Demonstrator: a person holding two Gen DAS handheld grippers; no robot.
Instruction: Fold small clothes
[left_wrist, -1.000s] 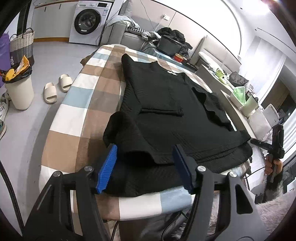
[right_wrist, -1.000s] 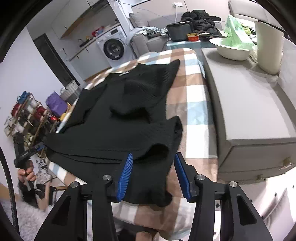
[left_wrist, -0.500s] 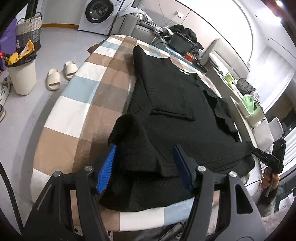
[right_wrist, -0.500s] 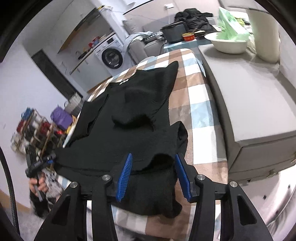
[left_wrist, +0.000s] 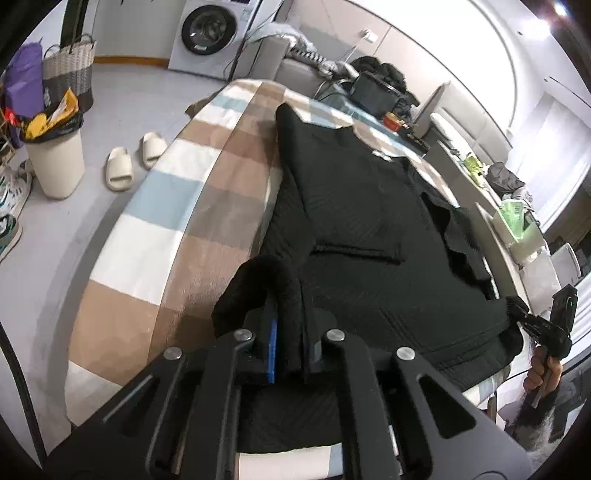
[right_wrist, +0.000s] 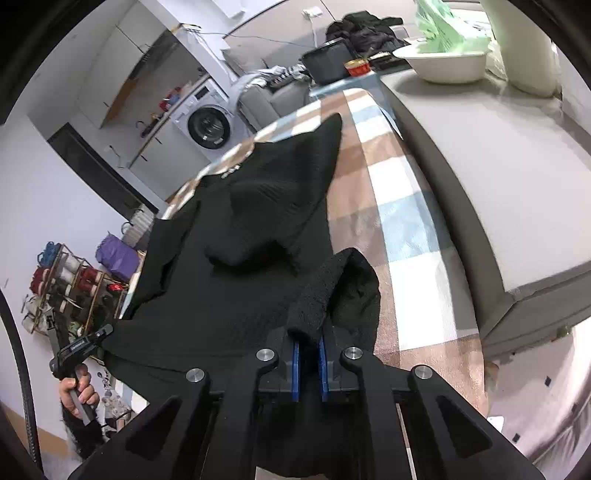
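A black knit sweater (left_wrist: 369, 229) lies spread on a checked blanket (left_wrist: 192, 229) over a table, its sleeves folded in over the body. My left gripper (left_wrist: 290, 347) is shut on the sweater's near left hem corner, which bunches up between the blue pads. My right gripper (right_wrist: 309, 360) is shut on the near right hem corner of the sweater (right_wrist: 229, 288). Each view shows the other gripper at the opposite hem corner: the right one (left_wrist: 528, 319) in the left wrist view, the left one (right_wrist: 88, 341) in the right wrist view.
A grey cabinet top (right_wrist: 498, 177) with a white bowl (right_wrist: 443, 62) runs along the table's right side. On the floor to the left stand a bin (left_wrist: 55, 162), slippers (left_wrist: 129, 162) and a basket (left_wrist: 70, 74). A washing machine (left_wrist: 210, 33) and a sofa are behind.
Both grippers have closed from open onto the sweater's near hem corners. The fabric now bunches up between the pads of each.
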